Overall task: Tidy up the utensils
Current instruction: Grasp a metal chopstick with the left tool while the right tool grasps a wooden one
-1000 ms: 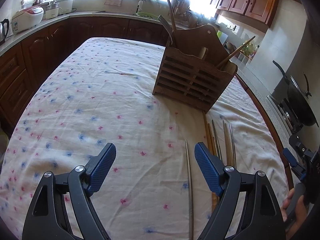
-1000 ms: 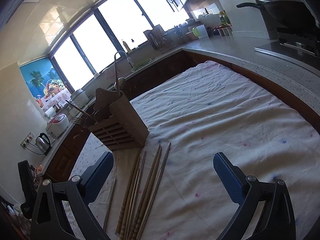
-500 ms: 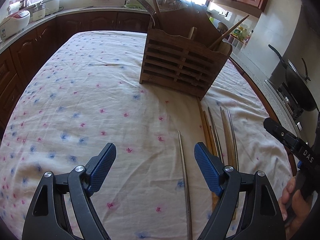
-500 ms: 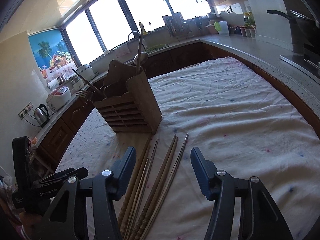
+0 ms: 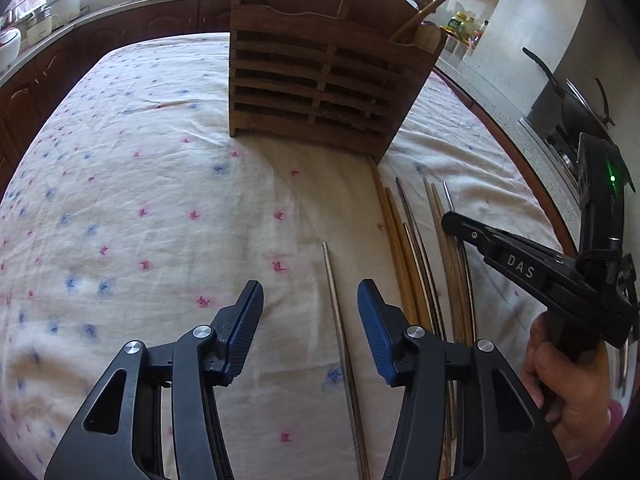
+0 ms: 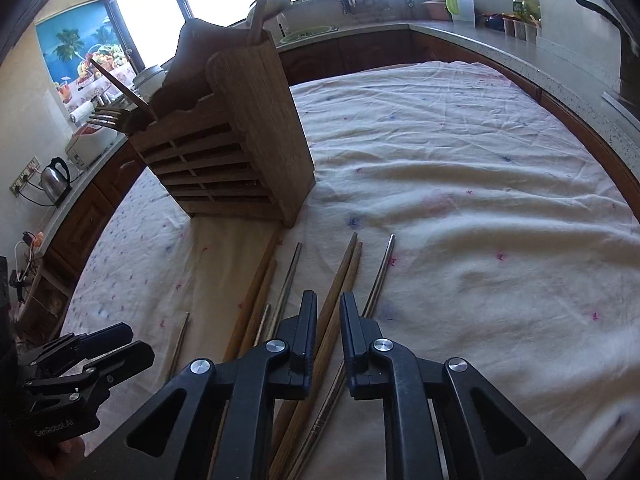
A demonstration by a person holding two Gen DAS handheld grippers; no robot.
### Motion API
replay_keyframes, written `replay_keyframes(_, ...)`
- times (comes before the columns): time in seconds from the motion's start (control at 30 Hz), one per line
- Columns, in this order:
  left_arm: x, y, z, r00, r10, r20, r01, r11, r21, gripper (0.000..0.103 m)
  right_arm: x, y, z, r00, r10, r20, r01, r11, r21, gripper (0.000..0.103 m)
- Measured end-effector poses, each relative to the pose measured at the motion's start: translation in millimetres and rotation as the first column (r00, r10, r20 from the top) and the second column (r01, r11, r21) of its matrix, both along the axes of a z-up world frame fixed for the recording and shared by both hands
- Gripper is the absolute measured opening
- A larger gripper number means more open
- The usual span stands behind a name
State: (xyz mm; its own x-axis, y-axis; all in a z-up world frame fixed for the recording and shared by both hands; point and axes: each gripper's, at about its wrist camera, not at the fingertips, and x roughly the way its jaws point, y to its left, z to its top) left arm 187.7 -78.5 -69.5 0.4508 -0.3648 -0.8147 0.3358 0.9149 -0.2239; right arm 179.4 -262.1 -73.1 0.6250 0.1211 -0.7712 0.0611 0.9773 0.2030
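Note:
A slatted wooden utensil holder (image 5: 324, 92) stands on the flowered tablecloth, with a fork (image 6: 106, 117) and sticks in it; it also shows in the right wrist view (image 6: 240, 148). Several chopsticks lie in front of it. My left gripper (image 5: 310, 320) is open, its fingers on either side of a single metal chopstick (image 5: 342, 344). My right gripper (image 6: 328, 332) is nearly closed around a pair of brown wooden chopsticks (image 6: 340, 276) that lie on the cloth; a narrow gap shows each side. A metal chopstick (image 6: 380, 276) lies just right of them.
More wooden and metal chopsticks (image 5: 416, 256) lie between the two grippers. Kitchen counters ring the table, with a kettle (image 6: 54, 178), a rice cooker (image 5: 8, 46) and a wok (image 5: 576, 104) on the stove at right. The right gripper's body (image 5: 532, 272) shows at right.
Both grippers have moved forward and down toward the chopsticks. The right gripper's jaws have narrowed from wide open to almost closed around the wooden pair. The left jaws have narrowed somewhat.

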Motion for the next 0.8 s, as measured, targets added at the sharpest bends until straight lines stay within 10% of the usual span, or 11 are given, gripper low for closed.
replay_keyframes(0.37, 5.9, -5.5, -7.9, 0.999, -0.024, 0.032, 0.021, 0.996, 0.082, 0.018, -2.0, 0.9, -2.9, 0.999, 0.045, -0.017, -0.046, 0.998, -0.038, 0.008)
replay_keyframes(0.53, 15.2, 8.7, -6.2, 0.999, -0.02, -0.046, 0.02, 1.0, 0.006, 0.018, -15.2, -0.9, -2.2, 0.997, 0.069, -0.038, -0.069, 0.998, 0.003, 0.009)
replay_keyframes(0.8, 11.2, -19.2, -5.8, 0.999, -0.044, 0.014, 0.042, 0.99, 0.135, 0.017, 7.4, 3.1, -4.6, 0.999, 0.044, -0.016, -0.045, 0.998, -0.041, 0.01)
